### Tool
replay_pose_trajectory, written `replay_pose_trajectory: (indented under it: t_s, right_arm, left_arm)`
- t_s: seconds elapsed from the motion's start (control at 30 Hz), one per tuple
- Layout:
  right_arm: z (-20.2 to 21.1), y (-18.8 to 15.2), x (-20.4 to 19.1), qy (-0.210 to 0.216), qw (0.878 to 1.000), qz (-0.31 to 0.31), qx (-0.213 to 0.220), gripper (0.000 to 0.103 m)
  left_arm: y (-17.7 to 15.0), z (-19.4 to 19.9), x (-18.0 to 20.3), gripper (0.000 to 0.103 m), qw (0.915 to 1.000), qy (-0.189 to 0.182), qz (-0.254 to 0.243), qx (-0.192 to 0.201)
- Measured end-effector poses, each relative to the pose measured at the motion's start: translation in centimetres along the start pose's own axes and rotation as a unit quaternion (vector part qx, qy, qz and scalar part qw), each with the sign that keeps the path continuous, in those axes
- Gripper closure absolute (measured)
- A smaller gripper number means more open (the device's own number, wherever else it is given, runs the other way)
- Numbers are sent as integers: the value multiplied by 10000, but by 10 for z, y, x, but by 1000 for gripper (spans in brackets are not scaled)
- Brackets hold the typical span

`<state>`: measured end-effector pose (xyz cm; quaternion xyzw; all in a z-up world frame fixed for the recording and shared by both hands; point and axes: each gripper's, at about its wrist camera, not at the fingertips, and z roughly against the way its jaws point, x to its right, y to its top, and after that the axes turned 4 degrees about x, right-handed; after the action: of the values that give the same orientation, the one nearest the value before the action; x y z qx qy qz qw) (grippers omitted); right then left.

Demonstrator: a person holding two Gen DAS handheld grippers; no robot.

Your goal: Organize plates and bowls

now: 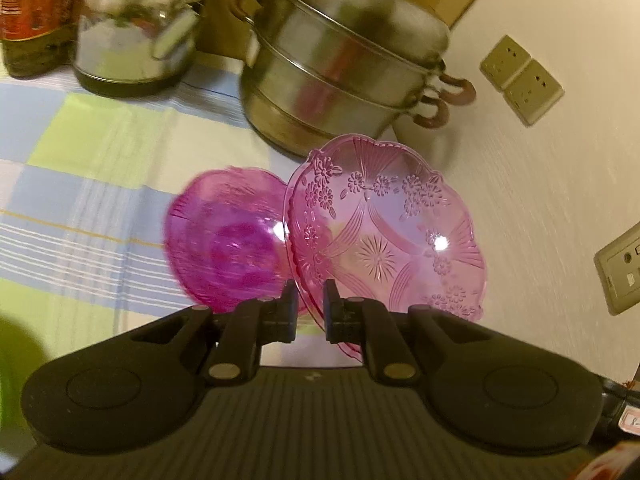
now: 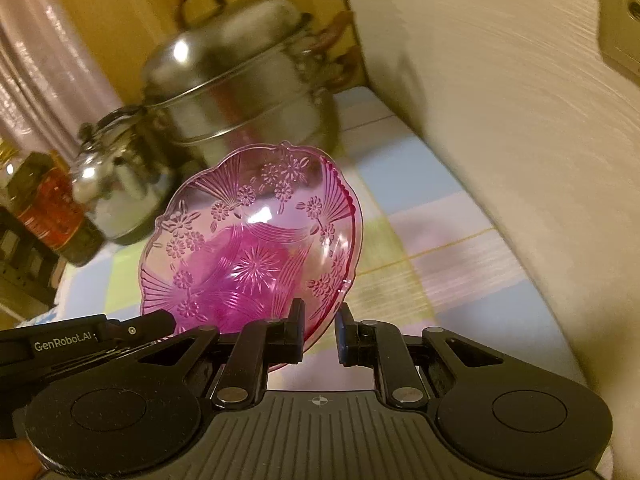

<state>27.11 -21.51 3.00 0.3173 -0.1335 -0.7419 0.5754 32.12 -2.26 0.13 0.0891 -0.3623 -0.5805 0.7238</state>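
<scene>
Pinching the near rim of the left pink plate [image 1: 384, 232] between the fingers of the left claw [image 1: 311, 306], pressed almost together on the thin edge. Held clear of the bench [image 2: 440, 280], tilted up on edge, patterned face toward the camera: embossed flowers, fan ribs, a star at the centre. Transparent, with wall and cloth visible through it.

Pinching likewise the near rim of the right pink plate [image 2: 256, 240] in the right claw [image 2: 320, 330], fingers nearly closed on the edge. Same scalloped, flowered pattern; raised off the bench and tilted, hollow face toward the camera. Darker magenta showing through its lower half.

Seen from the left wrist: a blurred magenta dish [image 1: 228, 240] just left of the left pink plate, partly behind its edge; cannot tell from that view what carries it. Seen from the right wrist: black body of the left claw at the lower left, beside the right pink plate.

Below both plates: bench covered by a checked cloth [image 1: 80, 168] in blue, green and white. Standing at the back of the bench: a two-tier steel steamer pot [image 1: 340, 60] with lid and brown handles, a steel kettle [image 1: 136, 28] to its left, a bottle [image 1: 28, 16] with a red label beyond the kettle. To the right of the bench: a pale wall [image 1: 552, 200] carrying sockets [image 1: 520, 76]
</scene>
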Motion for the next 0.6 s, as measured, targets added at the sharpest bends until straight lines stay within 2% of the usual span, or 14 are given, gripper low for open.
replay_pose_trajectory:
  t_s: [0.27, 0.6]
  right_arm:
    - [-2, -6, -31, 127, 9997, 184, -66, 88]
    - [-16, -10, -41, 120, 9994, 265, -198, 88]
  left_arm:
    - [1, 16, -25, 92, 9999, 103, 118, 73]
    - [3, 10, -41, 92, 9997, 142, 173, 30]
